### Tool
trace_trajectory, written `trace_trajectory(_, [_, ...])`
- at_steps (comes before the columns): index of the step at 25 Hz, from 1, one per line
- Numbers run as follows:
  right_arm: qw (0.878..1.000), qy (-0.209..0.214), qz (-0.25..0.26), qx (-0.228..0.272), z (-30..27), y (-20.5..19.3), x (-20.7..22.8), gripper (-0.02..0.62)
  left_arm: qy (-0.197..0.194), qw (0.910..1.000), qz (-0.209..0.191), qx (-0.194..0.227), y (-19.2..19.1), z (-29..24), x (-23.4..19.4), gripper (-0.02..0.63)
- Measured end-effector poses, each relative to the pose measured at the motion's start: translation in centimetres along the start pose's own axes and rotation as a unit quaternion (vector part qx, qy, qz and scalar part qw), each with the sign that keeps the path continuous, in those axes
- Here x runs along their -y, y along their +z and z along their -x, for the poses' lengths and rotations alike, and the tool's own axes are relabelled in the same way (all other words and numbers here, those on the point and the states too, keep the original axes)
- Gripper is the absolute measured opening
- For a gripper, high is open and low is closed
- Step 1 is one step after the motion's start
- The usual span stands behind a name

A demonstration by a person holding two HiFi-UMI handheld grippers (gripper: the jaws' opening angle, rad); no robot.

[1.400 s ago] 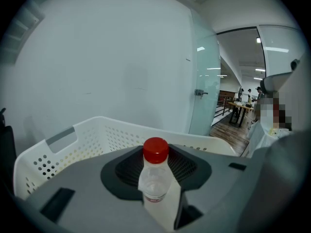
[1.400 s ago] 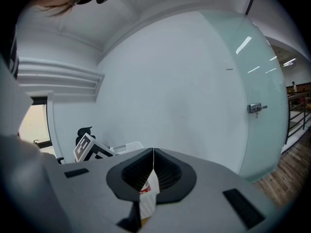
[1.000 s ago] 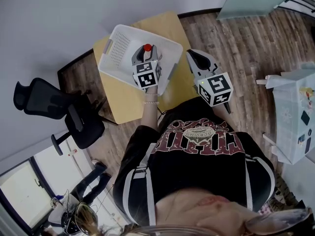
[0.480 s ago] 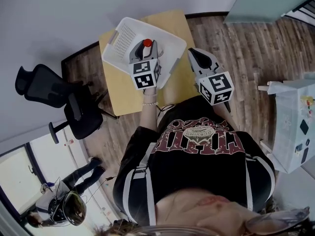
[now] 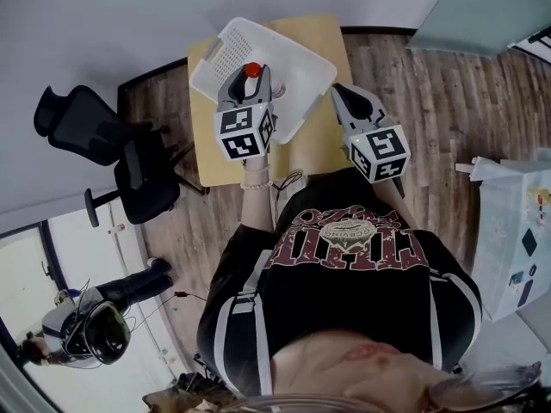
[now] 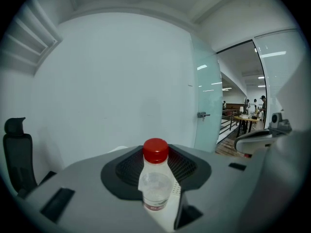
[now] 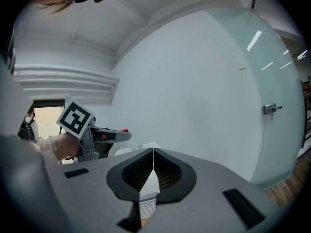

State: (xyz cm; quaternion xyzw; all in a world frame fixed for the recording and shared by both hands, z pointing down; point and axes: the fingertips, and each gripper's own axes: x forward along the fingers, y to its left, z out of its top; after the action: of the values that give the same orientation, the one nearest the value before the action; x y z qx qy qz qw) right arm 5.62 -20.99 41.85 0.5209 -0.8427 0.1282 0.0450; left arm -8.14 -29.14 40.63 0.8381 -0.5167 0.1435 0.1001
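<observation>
The person wears a black T-shirt (image 5: pixel 344 308) with a dark red print (image 5: pixel 344 235) across the chest at mid-frame, white stripes (image 5: pixel 256 351) down the sleeves and a pale bead bracelet (image 5: pixel 255 184). The left gripper (image 5: pixel 250 74) and the right gripper (image 5: pixel 339 89) are grey, with black ribbed pads and white cubes bearing black square markers.

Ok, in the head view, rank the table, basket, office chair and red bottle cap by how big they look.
1. Table
2. Basket and chair: too alike to rank
3. Red cap, smallest
</observation>
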Motion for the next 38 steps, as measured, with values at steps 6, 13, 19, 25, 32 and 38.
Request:
trace_trajectory(6, [1.000,0.016,0.003,-0.002,-0.6,0.0,-1.0,0.018,0.013,0.9999,0.003,0.010,1.0,1.8,-1.5,0.198])
trace_trajectory(13, [0.999,0.031,0.005,0.002,0.9,-0.2,-1.2,0.018,0.028,0.9993,0.004,0.026,2.1,4.4,-0.7,0.198])
trace_trajectory(19, [0.999,0.044,0.005,0.002,0.6,-0.3,-1.9,0.018,0.039,0.9986,0.004,0.035,2.7,6.1,-1.4,0.198])
trace_trajectory(25, [0.998,0.058,0.007,0.002,0.2,-0.3,-3.0,0.018,0.052,0.9975,0.001,0.047,3.8,8.1,-2.2,0.198])
trace_trajectory(32, [0.997,0.075,0.008,-0.001,-0.2,-0.4,-4.2,0.018,0.067,0.9954,0.005,0.068,5.3,10.8,-3.2,0.198])
trace_trajectory(38, [0.996,0.088,0.011,-0.003,-0.4,-0.6,-5.5,0.018,0.088,0.9928,0.008,0.081,5.7,13.3,-4.4,0.198])
